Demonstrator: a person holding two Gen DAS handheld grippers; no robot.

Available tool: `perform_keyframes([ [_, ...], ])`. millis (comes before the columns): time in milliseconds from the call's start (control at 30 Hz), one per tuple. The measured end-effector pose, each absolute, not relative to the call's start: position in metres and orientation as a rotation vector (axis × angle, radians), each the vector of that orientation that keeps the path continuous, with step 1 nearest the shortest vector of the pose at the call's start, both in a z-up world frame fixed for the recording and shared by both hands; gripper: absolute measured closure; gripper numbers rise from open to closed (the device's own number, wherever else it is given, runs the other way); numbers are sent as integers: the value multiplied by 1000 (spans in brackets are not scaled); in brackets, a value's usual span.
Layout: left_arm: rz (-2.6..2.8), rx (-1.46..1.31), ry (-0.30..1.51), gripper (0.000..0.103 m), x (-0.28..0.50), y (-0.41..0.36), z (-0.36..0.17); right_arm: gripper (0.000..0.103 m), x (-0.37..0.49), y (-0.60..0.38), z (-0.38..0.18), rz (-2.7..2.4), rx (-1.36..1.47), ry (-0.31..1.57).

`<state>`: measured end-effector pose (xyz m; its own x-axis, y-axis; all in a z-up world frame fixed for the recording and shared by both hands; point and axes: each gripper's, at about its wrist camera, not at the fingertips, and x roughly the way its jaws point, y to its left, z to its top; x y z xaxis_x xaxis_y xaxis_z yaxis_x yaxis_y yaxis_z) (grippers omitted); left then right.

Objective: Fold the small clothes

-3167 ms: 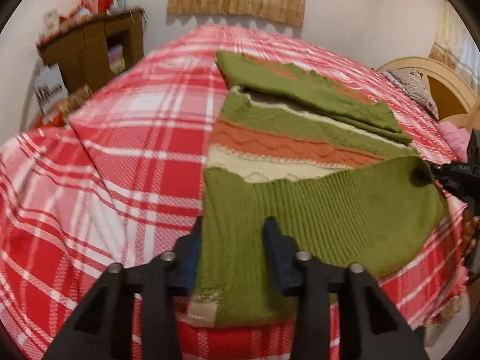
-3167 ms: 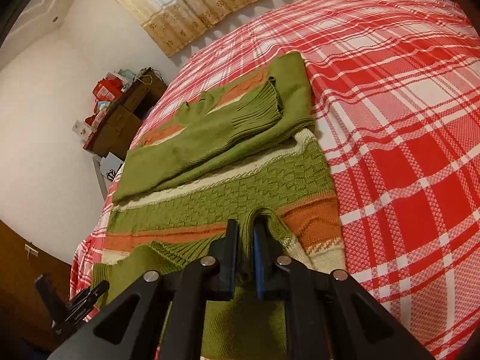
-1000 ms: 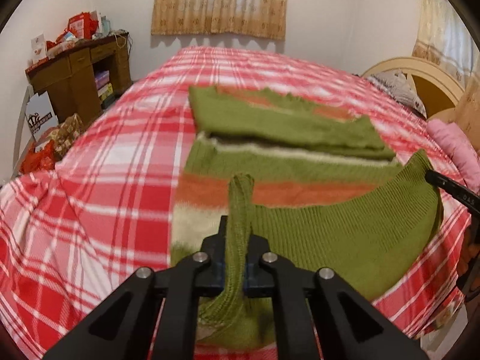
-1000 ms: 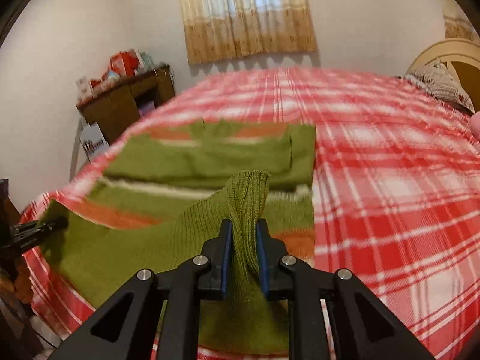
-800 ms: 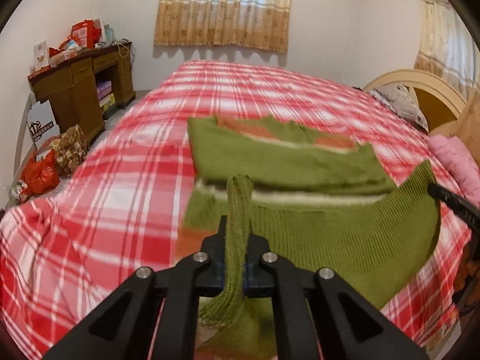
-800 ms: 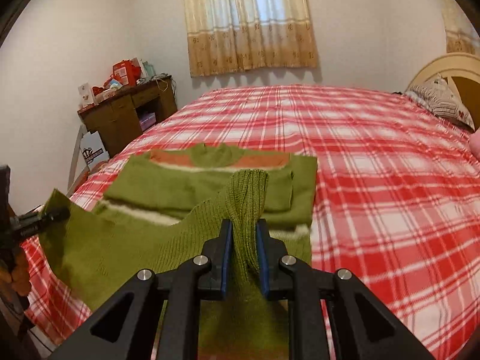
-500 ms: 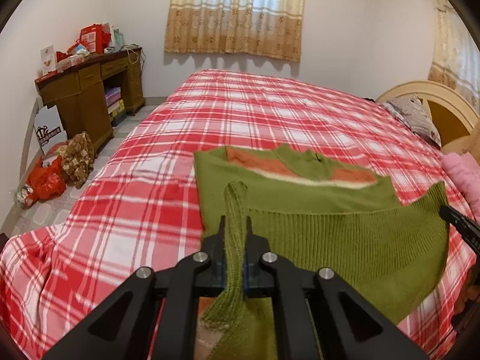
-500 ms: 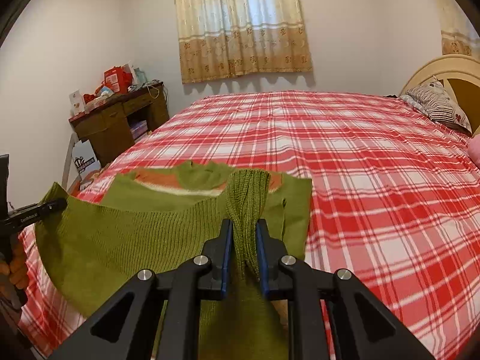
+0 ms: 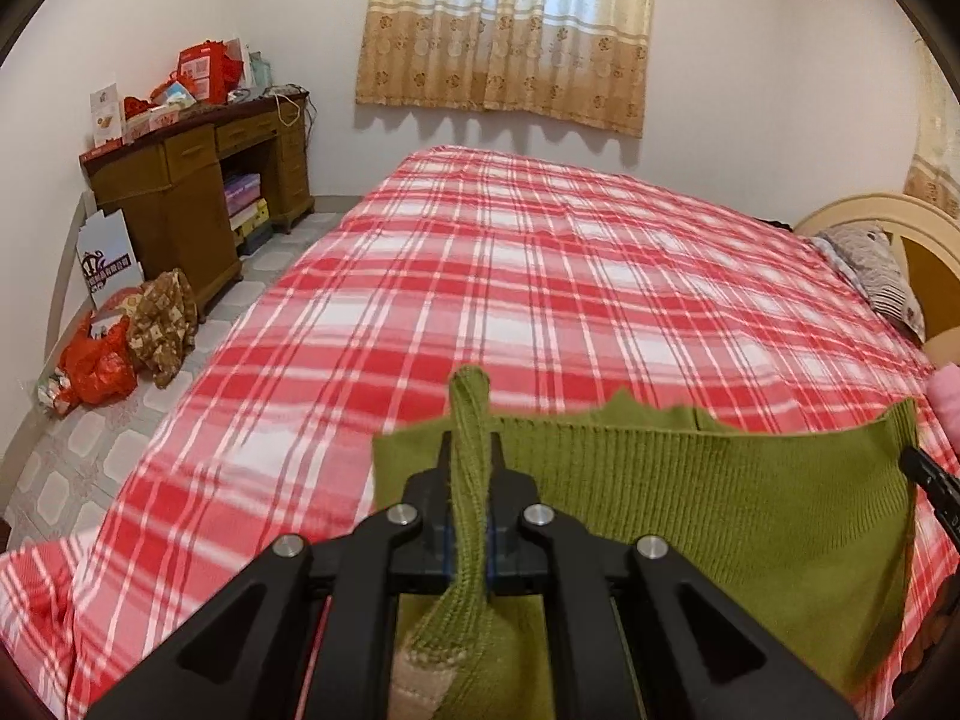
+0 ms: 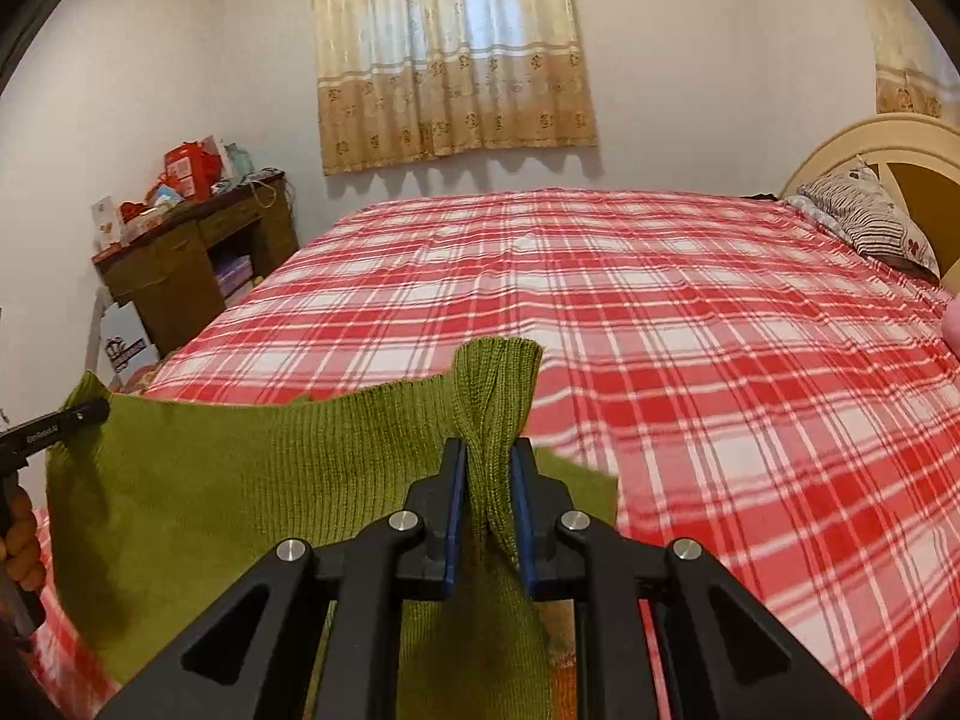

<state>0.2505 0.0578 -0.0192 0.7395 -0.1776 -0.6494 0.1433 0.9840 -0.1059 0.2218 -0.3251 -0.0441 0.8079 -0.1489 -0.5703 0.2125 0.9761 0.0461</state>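
Note:
A green ribbed knit sweater [image 9: 750, 516] with cream and orange stripes is held up over the red plaid bed [image 9: 570, 276]. My left gripper [image 9: 471, 462] is shut on its left hem corner, which sticks up between the fingers. My right gripper [image 10: 487, 468] is shut on the other hem corner. The green hem [image 10: 252, 480] hangs stretched between the two grippers and hides the rest of the sweater lying below. The right gripper's tip shows at the far right of the left wrist view [image 9: 930, 480]. The left gripper's tip shows at the left of the right wrist view [image 10: 54, 426].
A brown wooden desk [image 9: 198, 198] with red boxes stands by the left wall, with bags [image 9: 126, 342] on the floor beside it. A curtained window [image 9: 510, 30] is at the back. A headboard [image 10: 888, 156] and a pillow [image 10: 870, 222] are at the right.
Both grippers have lifted the sweater's hem and carried it forward over the lower part of the sweater. The striped body and folded sleeves are now hidden behind the raised hem.

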Motion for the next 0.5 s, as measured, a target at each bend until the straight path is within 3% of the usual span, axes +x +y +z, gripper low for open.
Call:
perform_keyframes([
  [300,-22,-10,792,97,327,33,-79,89,282,-347,-110,-310,64,678],
  [367,14,20,820,97,334,32,-98,93,291,-357,-121,-336,102,736],
  [500,48,72,812,93,332,24,-95,93,292,-374,-128,-369,177,763],
])
